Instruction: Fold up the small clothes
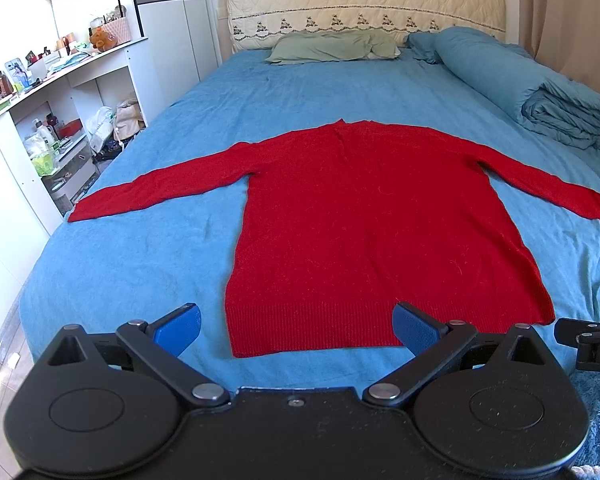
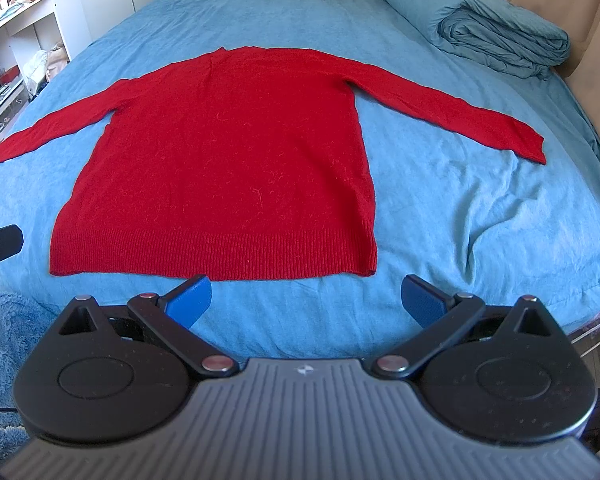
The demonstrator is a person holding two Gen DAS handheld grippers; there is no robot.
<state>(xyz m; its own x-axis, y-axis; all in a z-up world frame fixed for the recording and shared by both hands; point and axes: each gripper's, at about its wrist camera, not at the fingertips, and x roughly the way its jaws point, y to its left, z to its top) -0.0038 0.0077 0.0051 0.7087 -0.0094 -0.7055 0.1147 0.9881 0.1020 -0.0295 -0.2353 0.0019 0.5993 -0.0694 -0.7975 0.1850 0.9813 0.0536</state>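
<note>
1. Writing: the only readable marks are the white letters "DA" on the black part of the right gripper (image 1: 588,344) showing at the right edge of the left wrist view; the rest of the word is cut off. Labels on the bottles on the white shelf (image 1: 56,92) at far left are too small to read.
2. The left gripper (image 1: 296,326) has its blue fingers (image 1: 180,324) spread wide and holds nothing. They hang over the near edge of the bed (image 1: 148,240), the right finger in front of the sweater's ribbed hem; contact cannot be told.
3. The red sweater (image 1: 372,232) lies flat on the blue sheet, hem toward the cameras, neck toward the green pillow (image 1: 332,46), both sleeves stretched out to the sides.
4. The right gripper (image 2: 306,298) also has its blue fingers (image 2: 190,298) wide apart and empty, just short of the sweater (image 2: 228,152) hem.
5. A rolled blue quilt (image 2: 480,20) lies at the right side of the bed (image 2: 460,200), well apart from the sweater.
</note>
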